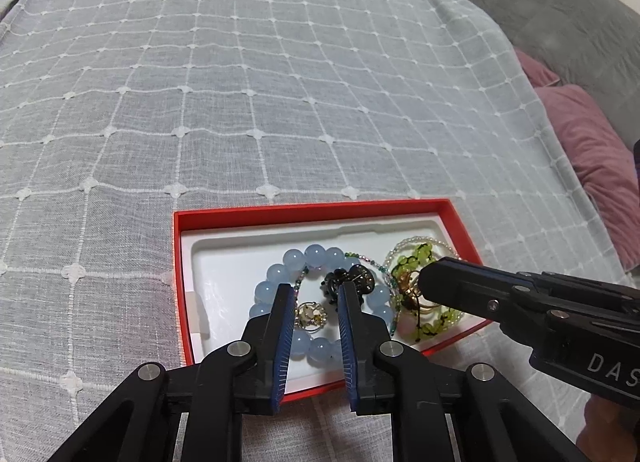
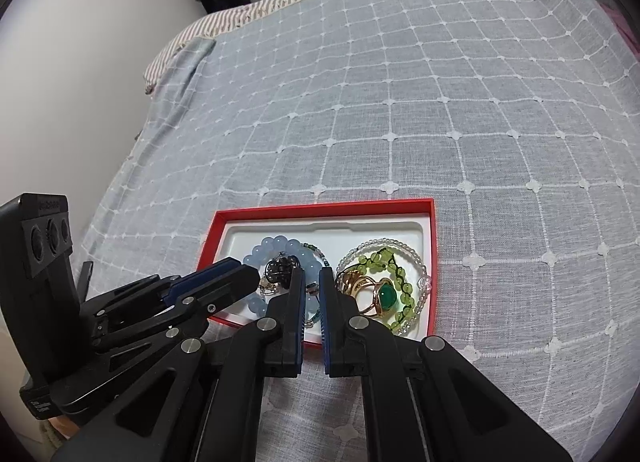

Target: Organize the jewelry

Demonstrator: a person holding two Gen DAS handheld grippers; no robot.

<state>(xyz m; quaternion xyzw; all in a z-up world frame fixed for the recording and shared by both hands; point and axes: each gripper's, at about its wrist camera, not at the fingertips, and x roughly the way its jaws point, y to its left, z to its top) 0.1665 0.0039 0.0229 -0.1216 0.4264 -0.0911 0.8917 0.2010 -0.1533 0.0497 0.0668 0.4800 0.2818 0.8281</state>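
Red box (image 1: 308, 209) sat low and centre in both frames on the checked bedspread (image 1: 240, 82), jewelry piled inside: blue bracelet (image 1: 316, 254), green beads (image 2: 380, 260), a green-stone ring (image 2: 386, 296) (gold band). Left claw (image 1: 313, 294) hung over the bracelet, moderately open, empty. Right claw (image 2: 311, 276) was narrower, also empty.

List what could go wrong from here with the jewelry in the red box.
1. The blue bracelet, a thin bead strand and a dark charm overlap, so lifting one may drag the others out.
2. The ring lies on the green bracelet; a pinch could snag its cord.
3. Left gripper and right gripper crowd the shallow box; they could collide or tip it.
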